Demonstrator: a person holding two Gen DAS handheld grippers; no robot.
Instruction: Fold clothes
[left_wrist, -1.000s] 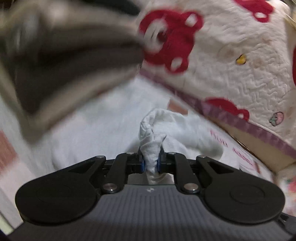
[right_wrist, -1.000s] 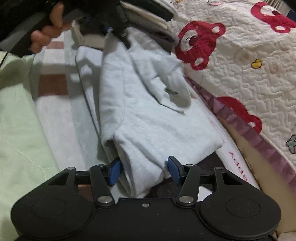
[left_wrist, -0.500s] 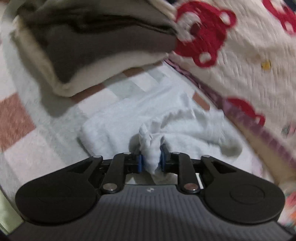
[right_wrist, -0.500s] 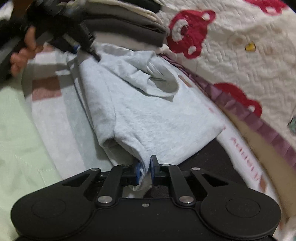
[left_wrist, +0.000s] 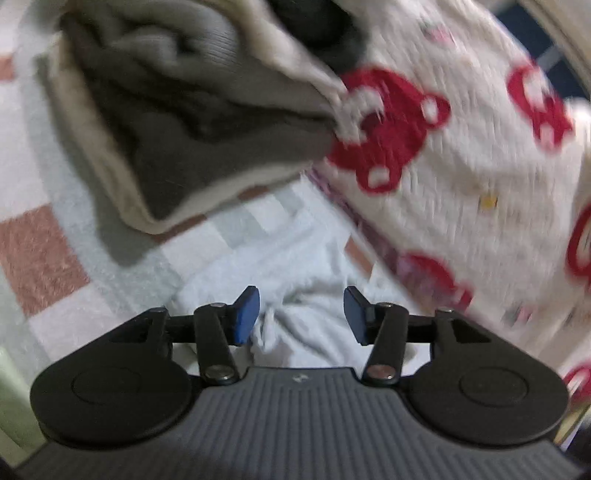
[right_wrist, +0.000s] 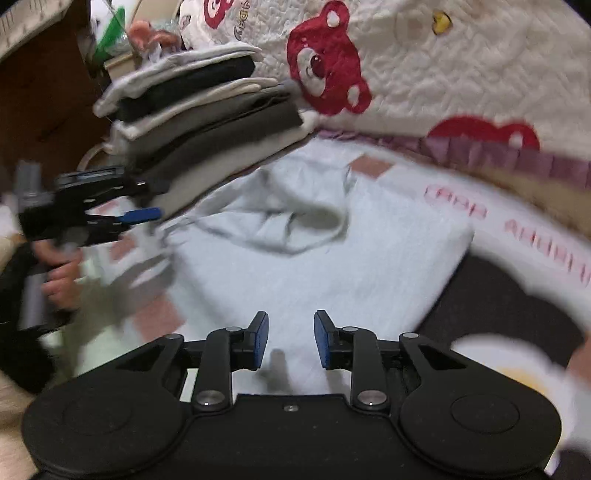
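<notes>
The left tongs (left_wrist: 301, 315) are seen spread wide, their blue pads (left_wrist: 245, 314) apart with nothing pinched between them. A pale blue-white garment (left_wrist: 299, 295) is seen lying just beyond and beneath them on a checked blanket (left_wrist: 44, 254). From the right wrist view, the right tongs (right_wrist: 290, 341) are also seen spread, the pads (right_wrist: 260, 339) apart and empty, poised over the near edge of the same garment (right_wrist: 325, 266). The garment is laid out in a folded, roughly rectangular shape, with its hood (right_wrist: 295, 221) bunched on top toward the far side. Behind it a stack of folded clothes (right_wrist: 207, 118) in grey, white and dark layers is seen, close to the garment's far edge; the same stack (left_wrist: 192, 110) fills the upper left of the left wrist view. A cream quilt with red bears (right_wrist: 424, 66) is seen along the right. The left tongs (right_wrist: 140, 214) are seen at the left of the right wrist view, held by a hand (right_wrist: 61, 280) beside the garment's far corner.
</notes>
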